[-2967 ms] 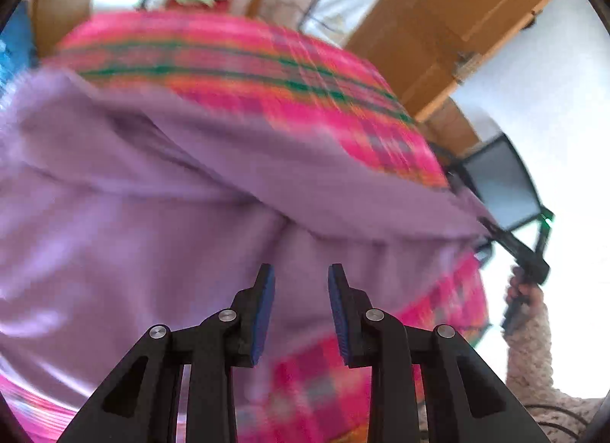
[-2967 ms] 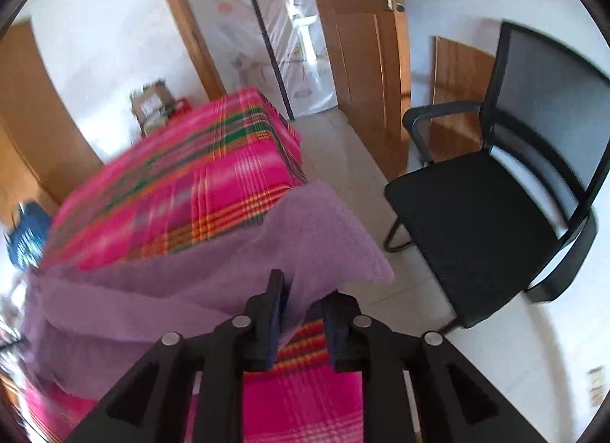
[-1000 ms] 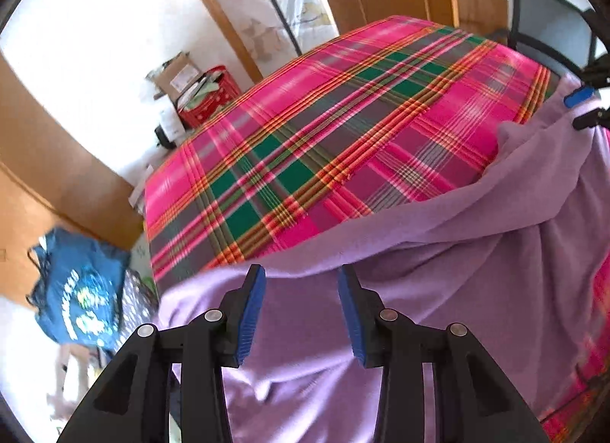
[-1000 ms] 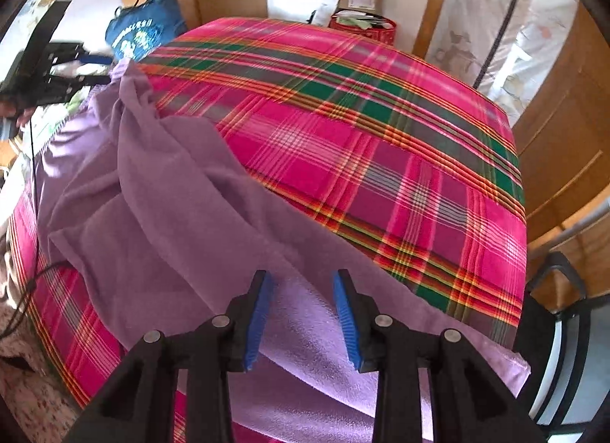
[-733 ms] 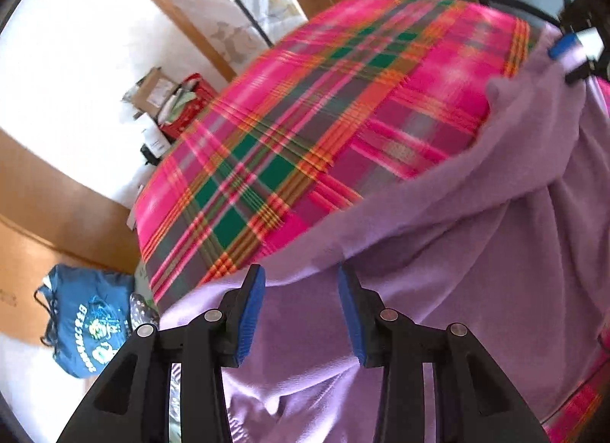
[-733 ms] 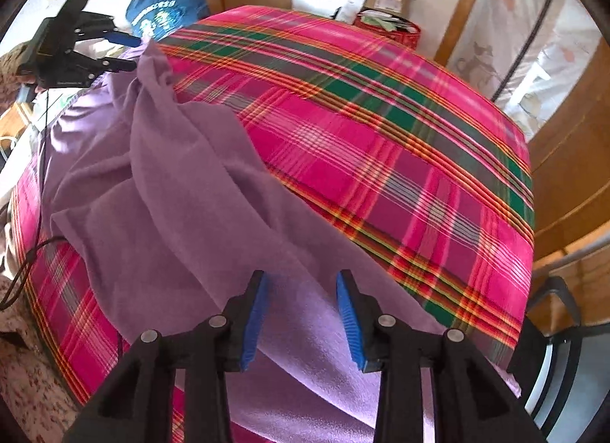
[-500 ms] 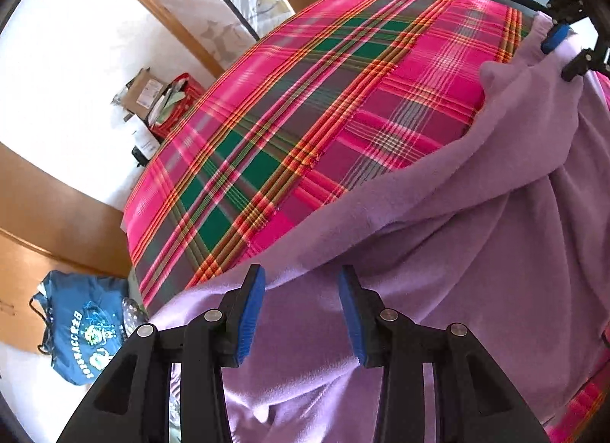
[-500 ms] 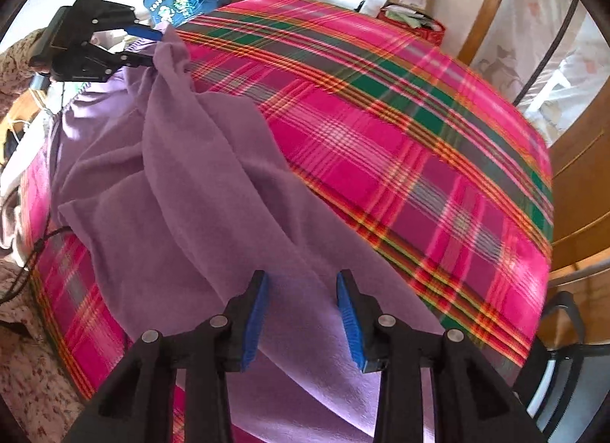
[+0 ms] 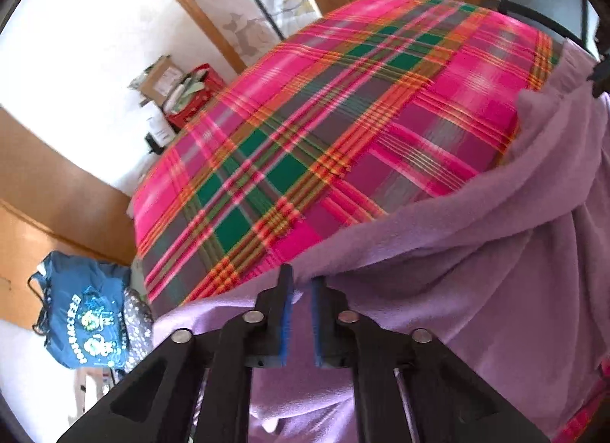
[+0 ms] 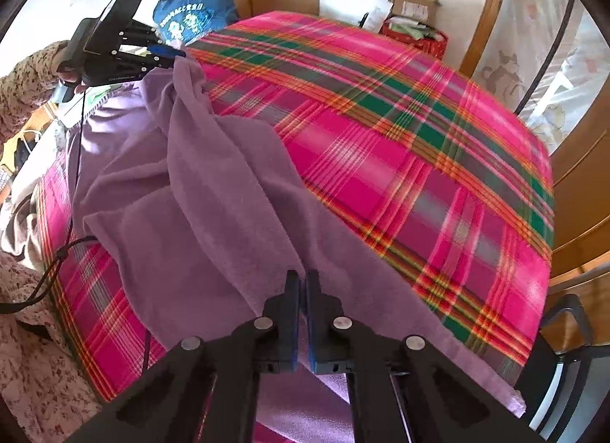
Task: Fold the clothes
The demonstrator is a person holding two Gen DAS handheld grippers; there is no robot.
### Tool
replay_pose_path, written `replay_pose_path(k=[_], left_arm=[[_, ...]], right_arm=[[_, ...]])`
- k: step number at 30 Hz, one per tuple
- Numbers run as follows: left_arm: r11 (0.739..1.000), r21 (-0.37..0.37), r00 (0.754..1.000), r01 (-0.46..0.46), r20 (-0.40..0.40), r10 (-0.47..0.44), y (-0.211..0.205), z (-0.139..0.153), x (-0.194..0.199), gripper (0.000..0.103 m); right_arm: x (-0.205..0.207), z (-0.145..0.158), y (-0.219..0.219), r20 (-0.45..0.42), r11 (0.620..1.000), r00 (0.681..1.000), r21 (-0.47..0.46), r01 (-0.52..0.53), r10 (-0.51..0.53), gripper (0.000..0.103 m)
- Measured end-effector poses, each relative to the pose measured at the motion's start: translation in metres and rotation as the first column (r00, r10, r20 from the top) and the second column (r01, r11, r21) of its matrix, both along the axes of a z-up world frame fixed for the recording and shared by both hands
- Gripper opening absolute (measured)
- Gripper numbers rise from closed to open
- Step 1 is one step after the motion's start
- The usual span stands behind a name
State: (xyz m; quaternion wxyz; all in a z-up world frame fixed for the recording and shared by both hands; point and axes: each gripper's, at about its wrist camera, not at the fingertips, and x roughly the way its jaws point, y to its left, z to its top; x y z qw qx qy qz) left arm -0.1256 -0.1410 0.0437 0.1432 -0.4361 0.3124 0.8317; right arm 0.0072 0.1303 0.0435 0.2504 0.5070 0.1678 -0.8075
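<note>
Risk: thin pinches. Left gripper (image 9: 301, 286) closing on purple garment (image 9: 476, 271) edge at 6 o'clock; right gripper (image 10: 303, 286) clamped likewise. Hem may slip when lifted, dragging across plaid cloth (image 10: 400, 130).

Matt fleecy purple cloth (image 10: 213, 214), woven plaid bedcover (image 10: 419, 145)

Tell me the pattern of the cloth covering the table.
Bright pink plaid tablecloth with green, orange and grey stripes; clearest in the right wrist view.
</note>
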Motion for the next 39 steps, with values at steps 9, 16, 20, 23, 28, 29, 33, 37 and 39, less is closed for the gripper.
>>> replay_pose_path(k=[9,16,20,23,28,29,33,37,39], left_arm=[[0.996,0.068,0.998,-0.056,-0.036,0.059,-0.006,0.011,-0.006,0.006],[0.968,0.164,0.981,-0.192,-0.001,0.194,-0.011,0.017,-0.032,0.006],[0.939,0.200,0.959,-0.281,0.044,0.278,-0.017,0.014,-0.051,0.005],[0.916,0.230,0.944,-0.330,0.070,0.323,-0.021,0.013,-0.067,0.005],[0.888,0.255,0.924,-0.382,0.085,0.373,-0.022,0.015,-0.087,0.005],[0.888,0.250,0.923,-0.385,0.082,0.377,-0.019,0.014,-0.091,0.005],[0.875,0.245,0.908,-0.417,0.085,0.409,-0.017,0.013,-0.108,0.005],[0.854,0.250,0.889,-0.457,0.102,0.446,-0.021,0.011,-0.123,0.005],[0.847,0.244,0.881,-0.472,0.107,0.460,-0.023,0.008,-0.130,0.005]], right_arm=[[-0.012,0.034,0.018,-0.153,0.990,0.979,-0.064,0.124,-0.133,0.003],[-0.054,0.040,0.017,-0.238,0.977,0.948,-0.030,0.211,-0.212,0.003],[-0.088,0.037,0.016,-0.254,0.968,0.935,-0.031,0.248,-0.247,0.003],[-0.109,0.033,0.017,-0.263,0.963,0.929,-0.012,0.268,-0.262,0.003],[-0.142,0.028,0.017,-0.275,0.954,0.919,0.013,0.298,-0.283,0.003],[-0.148,0.026,0.017,-0.270,0.953,0.919,0.021,0.303,-0.286,0.003],[-0.168,0.017,0.015,-0.266,0.948,0.919,0.049,0.313,-0.290,0.003],[-0.190,0.005,0.014,-0.263,0.944,0.921,0.085,0.318,-0.287,0.003],[-0.198,0.000,0.010,-0.274,0.943,0.922,0.112,0.312,-0.273,0.003]])
